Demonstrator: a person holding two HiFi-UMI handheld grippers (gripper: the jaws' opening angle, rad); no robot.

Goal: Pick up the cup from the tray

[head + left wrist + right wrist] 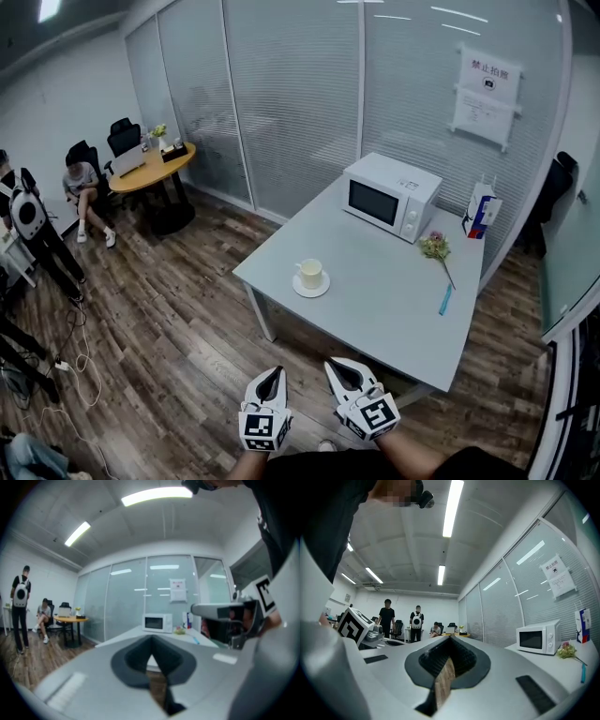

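A cream cup [311,273] stands on a white saucer [310,288] near the left end of the grey table [394,319]. Both grippers hang low in the head view, well short of the table and over the wooden floor. My left gripper [274,373] is shut with nothing in it, its tips meeting in the left gripper view [151,640]. Beside it, my right gripper [338,366] is also shut and empty, and its jaws close to a point in the right gripper view [450,639]. Neither gripper view shows the cup.
On the table stand a white microwave [391,197], a small bunch of flowers [435,247], a carton [482,212] and a blue pen [445,300]. Glass walls run behind. A round wooden table [155,167], chairs and people are at the far left.
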